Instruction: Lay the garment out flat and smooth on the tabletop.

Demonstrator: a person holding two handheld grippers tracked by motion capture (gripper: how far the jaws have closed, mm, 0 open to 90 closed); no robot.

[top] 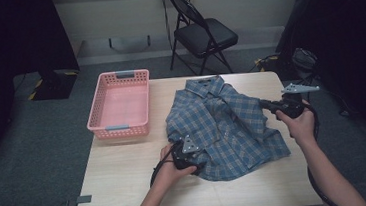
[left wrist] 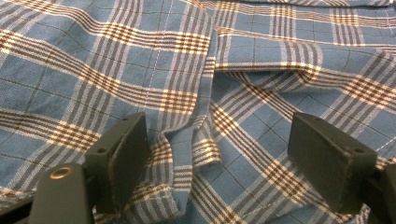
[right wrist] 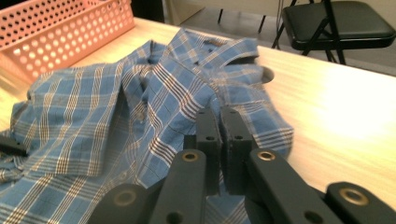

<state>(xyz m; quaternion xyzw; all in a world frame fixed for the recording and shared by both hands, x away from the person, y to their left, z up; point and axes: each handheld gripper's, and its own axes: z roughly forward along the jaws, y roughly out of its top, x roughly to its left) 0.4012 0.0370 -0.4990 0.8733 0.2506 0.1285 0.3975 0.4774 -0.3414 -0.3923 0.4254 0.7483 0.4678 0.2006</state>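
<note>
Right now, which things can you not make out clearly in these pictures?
- Right gripper grip: its closed jaws hide whether the plaid shirt is pinched.
- Left gripper, high view: too small to tell jaw contact.
- Shirt's far edge, right gripper view: blurred.
- Pink basket: cut off by the frame edge.

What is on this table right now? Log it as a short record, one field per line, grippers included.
surface: light wooden table
garment: blue plaid shirt, crumpled, collar toward the far edge
container: pink basket, left of the shirt, nothing visible in it
left gripper: jaws open, spread over a fold of the shirt at its near left edge
right gripper: jaws shut, pinching shirt fabric at the right side
background: black folding chair on the floor beyond the table
</note>
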